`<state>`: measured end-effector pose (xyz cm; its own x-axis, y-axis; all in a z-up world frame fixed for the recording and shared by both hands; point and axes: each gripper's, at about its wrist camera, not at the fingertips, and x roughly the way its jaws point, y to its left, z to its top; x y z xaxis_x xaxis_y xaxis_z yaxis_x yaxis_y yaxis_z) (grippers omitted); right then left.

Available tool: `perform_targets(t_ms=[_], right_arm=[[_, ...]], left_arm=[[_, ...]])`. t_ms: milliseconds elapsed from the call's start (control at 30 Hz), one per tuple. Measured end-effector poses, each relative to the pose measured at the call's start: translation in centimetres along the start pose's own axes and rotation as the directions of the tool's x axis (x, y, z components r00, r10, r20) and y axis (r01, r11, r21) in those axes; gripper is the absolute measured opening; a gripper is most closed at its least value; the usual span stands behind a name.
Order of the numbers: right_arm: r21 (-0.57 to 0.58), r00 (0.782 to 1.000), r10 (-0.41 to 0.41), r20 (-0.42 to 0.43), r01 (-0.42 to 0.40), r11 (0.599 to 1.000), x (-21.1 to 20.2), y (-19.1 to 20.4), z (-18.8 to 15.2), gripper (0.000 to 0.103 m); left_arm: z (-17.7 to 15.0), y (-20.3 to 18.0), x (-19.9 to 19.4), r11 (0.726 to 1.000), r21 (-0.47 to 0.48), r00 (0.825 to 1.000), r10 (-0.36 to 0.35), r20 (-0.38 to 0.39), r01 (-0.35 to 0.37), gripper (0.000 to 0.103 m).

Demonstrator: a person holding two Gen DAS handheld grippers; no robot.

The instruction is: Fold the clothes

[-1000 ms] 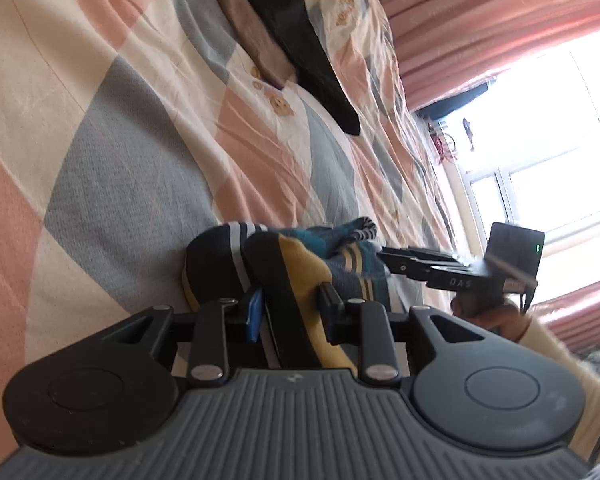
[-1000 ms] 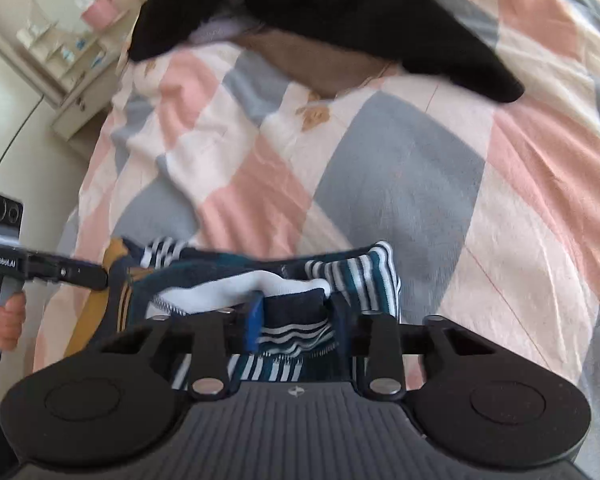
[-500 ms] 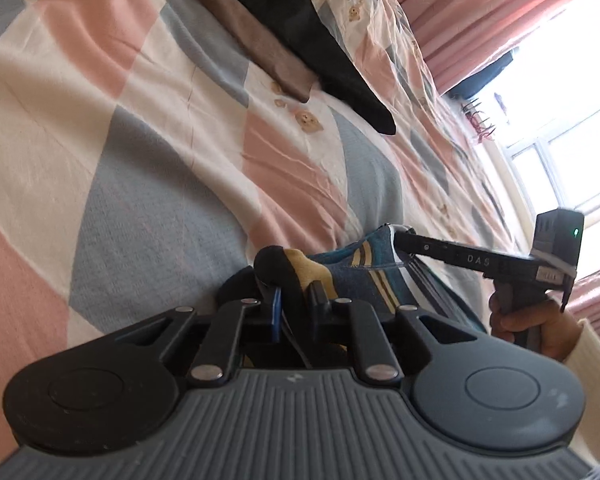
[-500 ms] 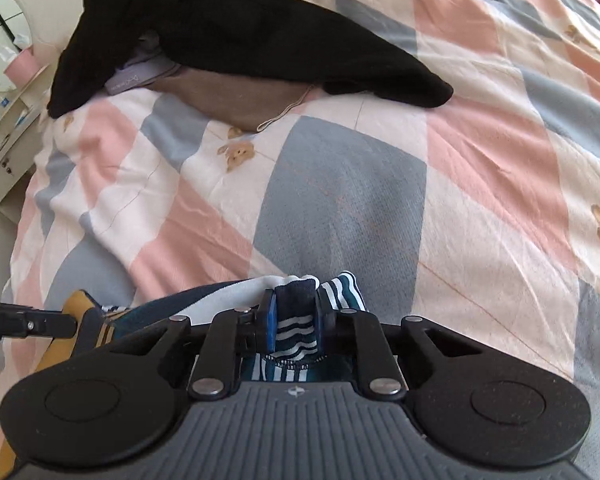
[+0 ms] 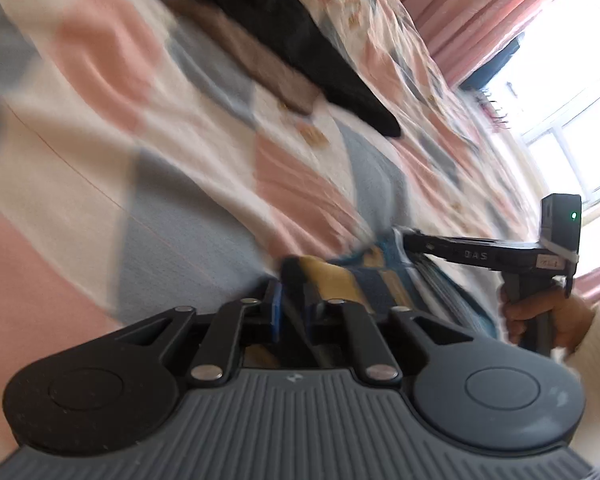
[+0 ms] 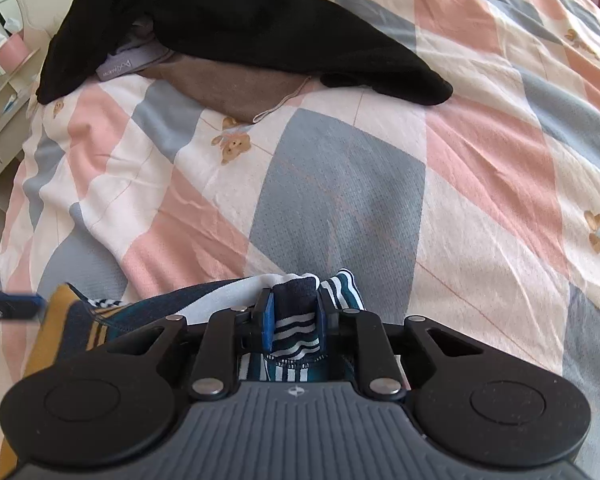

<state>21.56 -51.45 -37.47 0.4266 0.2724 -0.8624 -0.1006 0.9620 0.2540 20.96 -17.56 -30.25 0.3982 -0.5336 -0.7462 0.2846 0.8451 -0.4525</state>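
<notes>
Striped garment (image 6: 100, 320), navy, teal, white and mustard, bunched on checked bed (image 6: 340, 200), pinched by left gripper (image 5: 294, 312) and right gripper (image 6: 296, 312), black clothes (image 6: 260, 28) far.

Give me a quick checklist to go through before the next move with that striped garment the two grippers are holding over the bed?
1. Left gripper clamped on the striped garment: ok, cloth sits between its fingers.
2. Right gripper clamped on the same garment: ok, a navy and white fold fills the gap.
3. Garment spread between the two grippers: ok.
4. Bedspread ahead free for laying it down: ok.
5. Black garment and brown garment out of the way: ok, they lie apart at the far end.
6. Garment smooth, without twists: cannot tell, the left view is blurred.
</notes>
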Motion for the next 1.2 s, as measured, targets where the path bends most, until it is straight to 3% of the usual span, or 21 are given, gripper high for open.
perform_targets(t_ms=[33, 133, 200, 300, 333, 433, 467, 500, 567, 667, 767, 867, 933, 1033, 1133, 1200], right_arm=[[-0.007, 1.000, -0.001, -0.004, 0.001, 1.000, 0.0, 0.1, 0.1, 0.020], [-0.014, 1.000, -0.002, -0.008, 0.002, 1.000, 0.1, 0.2, 0.4, 0.021], [-0.007, 1.000, 0.001, -0.011, -0.001, 1.000, 0.0, 0.1, 0.5, 0.021], [-0.015, 1.000, 0.016, -0.009, -0.016, 1.000, -0.4, 0.1, 0.7, 0.021], [-0.029, 1.000, 0.022, -0.004, -0.023, 0.999, -0.6, 0.1, 0.7, 0.021], [-0.008, 0.999, 0.051, 0.015, -0.051, 0.999, -0.5, -0.8, 0.4, 0.021], [0.005, 0.999, 0.036, 0.017, -0.036, 0.999, -0.2, -0.9, 0.2, 0.023], [0.017, 1.000, 0.020, 0.020, -0.020, 1.000, 0.1, -1.1, 0.1, 0.041], [0.025, 0.999, -0.028, 0.044, 0.027, 0.999, -0.5, -0.9, 0.1, 0.058], [0.120, 0.980, -0.079, 0.181, 0.058, 0.991, -4.8, -1.5, -1.2, 0.055], [0.292, 0.933, -0.133, 0.335, 0.031, 0.956, -10.4, -2.9, -4.7, 0.053], [0.297, 0.911, -0.098, 0.400, -0.028, 0.954, -13.5, -0.4, -9.9, 0.051], [0.243, 0.911, -0.018, 0.413, -0.091, 0.966, -14.1, 3.6, -13.3, 0.049], [0.156, 0.891, 0.017, 0.453, -0.098, 0.983, -13.6, 10.0, -17.7, 0.042], [0.142, 0.877, -0.069, 0.475, 0.002, 0.990, -11.5, 14.0, -19.9, 0.040], [0.083, 0.882, -0.139, 0.450, 0.113, 0.990, -9.0, 15.9, -21.4, 0.040]], left_arm=[[0.2, -0.2, -1.3, 1.000, 0.015, 1.000, 0.004, 0.022, -0.004, 0.006], [0.6, -1.7, -2.4, 0.993, 0.060, 0.995, -0.102, 0.001, 0.102, 0.005], [0.6, -3.7, -1.3, 0.976, 0.145, 0.986, -0.161, -0.035, 0.165, 0.006], [0.5, -6.0, 2.0, 0.949, 0.247, 0.980, -0.181, -0.085, 0.197, 0.009], [0.3, -6.6, 3.3, 0.943, 0.281, 0.983, -0.159, -0.097, 0.180, 0.009], [-1.4, -6.9, 6.5, 0.918, 0.394, 0.995, -0.003, -0.096, 0.041, 0.003], [-2.0, -6.5, 7.0, 0.917, 0.397, 0.995, 0.004, -0.096, 0.035, 0.003], [-2.4, -6.2, 7.3, 0.920, 0.391, 0.995, 0.006, -0.095, 0.031, 0.003], [-2.5, -5.9, 7.4, 0.929, 0.369, 0.995, 0.002, -0.097, 0.034, 0.003], [-2.0, -5.7, 7.9, 0.931, 0.362, 0.994, -0.011, -0.105, 0.048, 0.003], [-2.2, -5.5, 8.0, 0.923, 0.380, 0.995, -0.019, -0.101, 0.056, 0.003], [-2.5, -5.7, 7.9, 0.915, 0.399, 0.996, -0.019, -0.087, 0.052, 0.003], [-2.6, -5.7, 7.9, 0.912, 0.408, 0.996, -0.021, -0.086, 0.054, 0.003], [-2.4, -5.8, 7.9, 0.904, 0.423, 0.995, -0.028, -0.094, 0.065, 0.003], [-2.2, -5.6, 8.0, 0.896, 0.436, 0.993, -0.042, -0.110, 0.086, 0.003], [-2.0, -5.5, 8.1, 0.892, 0.442, 0.991, -0.047, -0.123, 0.097, 0.003]])
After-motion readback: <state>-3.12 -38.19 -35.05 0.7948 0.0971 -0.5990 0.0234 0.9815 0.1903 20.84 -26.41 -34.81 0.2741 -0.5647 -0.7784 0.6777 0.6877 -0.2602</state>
